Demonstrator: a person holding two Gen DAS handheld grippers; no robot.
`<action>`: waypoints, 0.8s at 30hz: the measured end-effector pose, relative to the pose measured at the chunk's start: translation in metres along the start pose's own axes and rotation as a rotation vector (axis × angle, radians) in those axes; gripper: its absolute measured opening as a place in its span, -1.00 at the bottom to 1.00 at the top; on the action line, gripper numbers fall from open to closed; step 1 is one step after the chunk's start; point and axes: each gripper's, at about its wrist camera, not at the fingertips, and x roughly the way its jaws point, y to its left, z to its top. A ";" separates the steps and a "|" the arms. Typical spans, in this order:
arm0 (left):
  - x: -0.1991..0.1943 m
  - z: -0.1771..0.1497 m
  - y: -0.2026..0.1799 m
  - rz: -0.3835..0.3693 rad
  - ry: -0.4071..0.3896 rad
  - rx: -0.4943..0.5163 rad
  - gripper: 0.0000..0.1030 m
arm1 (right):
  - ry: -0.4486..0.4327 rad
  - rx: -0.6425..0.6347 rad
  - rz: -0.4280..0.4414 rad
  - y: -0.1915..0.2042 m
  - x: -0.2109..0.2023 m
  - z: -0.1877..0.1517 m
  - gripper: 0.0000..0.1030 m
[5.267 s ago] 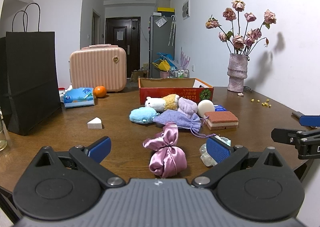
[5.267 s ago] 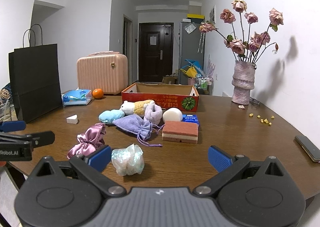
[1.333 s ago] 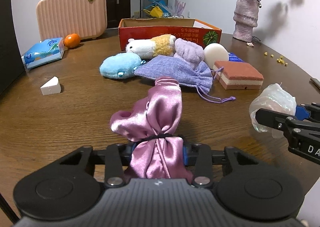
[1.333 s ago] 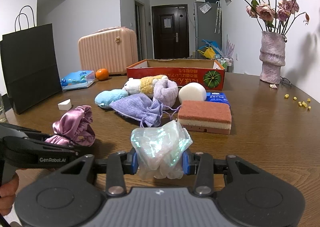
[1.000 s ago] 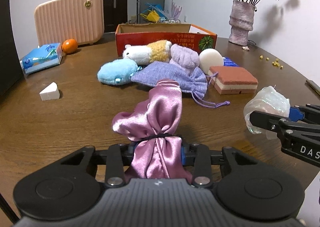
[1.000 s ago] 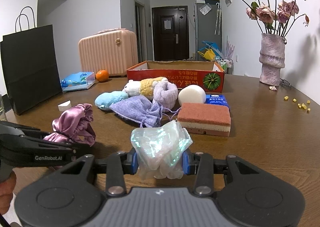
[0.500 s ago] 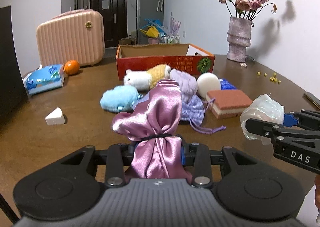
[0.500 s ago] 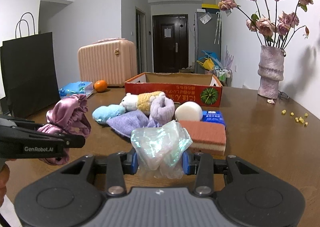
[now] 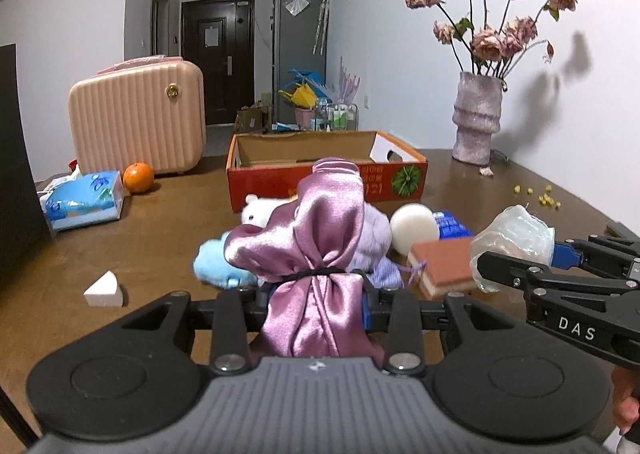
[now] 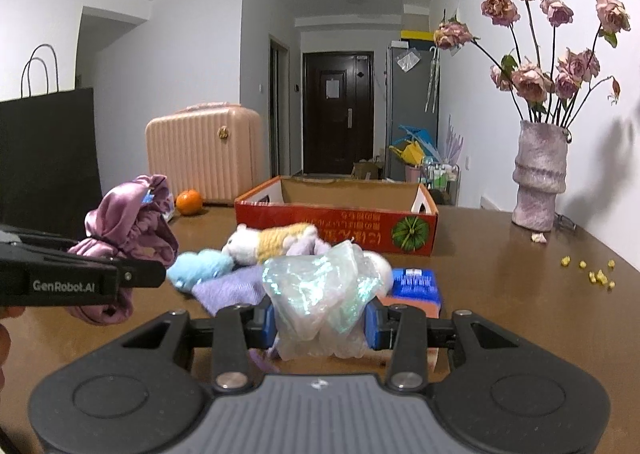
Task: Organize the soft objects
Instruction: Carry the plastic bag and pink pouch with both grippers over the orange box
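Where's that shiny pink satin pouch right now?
The pink satin pouch is pinched in the left claw, held up off the table in front of the red cardboard box. The right wrist view shows it at the far left.

Pink satin pouch [image 9: 316, 250], tied at the neck, is held upright at lower centre of left view. Crumpled iridescent plastic bag [image 10: 320, 290] is clamped at lower centre of right view. Red cardboard box [image 10: 336, 222], open-topped, sits mid-frame behind.
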 end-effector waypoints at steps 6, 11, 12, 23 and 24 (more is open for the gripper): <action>0.012 0.017 0.001 0.007 -0.036 -0.024 -0.30 | -0.040 0.004 -0.004 -0.006 0.016 0.019 -0.23; 0.025 0.033 0.002 0.016 -0.057 -0.054 -0.30 | -0.065 0.015 -0.010 -0.012 0.032 0.034 -0.23; 0.027 0.035 0.003 0.018 -0.059 -0.059 -0.30 | -0.069 0.017 -0.011 -0.013 0.035 0.037 -0.23; 0.065 0.065 0.006 0.059 -0.069 -0.093 -0.30 | -0.128 0.058 -0.024 -0.028 0.068 0.067 -0.23; 0.070 0.068 0.007 0.064 -0.067 -0.096 -0.30 | -0.132 0.058 -0.026 -0.030 0.071 0.069 -0.23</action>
